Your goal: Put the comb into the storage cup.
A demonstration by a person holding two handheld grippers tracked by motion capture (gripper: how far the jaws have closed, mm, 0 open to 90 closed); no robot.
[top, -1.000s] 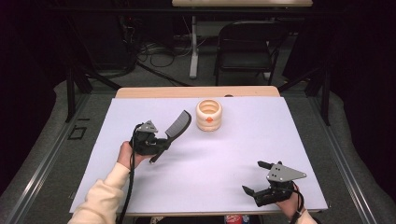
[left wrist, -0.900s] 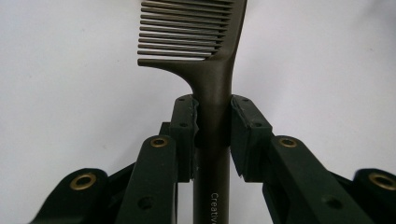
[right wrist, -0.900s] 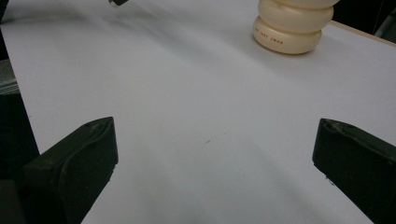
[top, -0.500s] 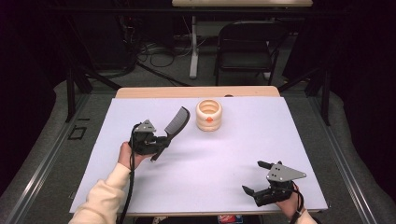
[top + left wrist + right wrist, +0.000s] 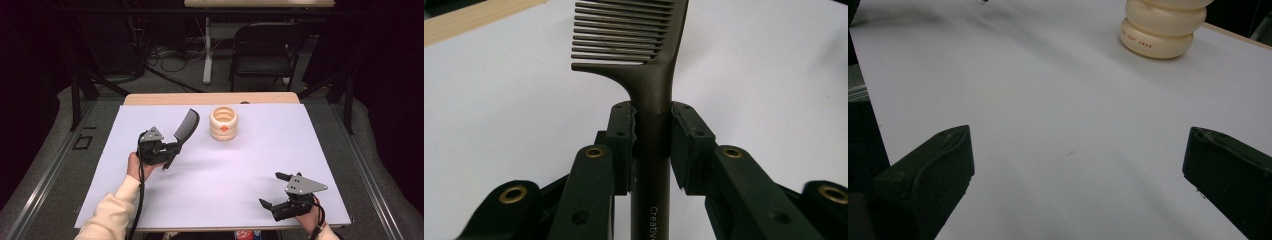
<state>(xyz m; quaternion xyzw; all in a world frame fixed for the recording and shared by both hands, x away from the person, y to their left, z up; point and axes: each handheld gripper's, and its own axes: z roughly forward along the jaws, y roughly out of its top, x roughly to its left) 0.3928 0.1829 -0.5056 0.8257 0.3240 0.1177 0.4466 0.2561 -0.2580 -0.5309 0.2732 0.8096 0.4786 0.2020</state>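
Dark-brown plastic comb (image 5: pixel 655 100), wide teeth, white lettering on handle; left gripper (image 5: pixel 167 150) jaws pinching handle.

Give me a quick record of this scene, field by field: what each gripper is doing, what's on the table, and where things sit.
left gripper: shut on the handle of a dark comb, teeth end raised toward the far side
right gripper: open, holding nothing, near the table's front right corner
cream ribbed container: upright, far centre of the table, apart from the comb
table: white sheet over a wooden top
background: black folding chair beyond the table
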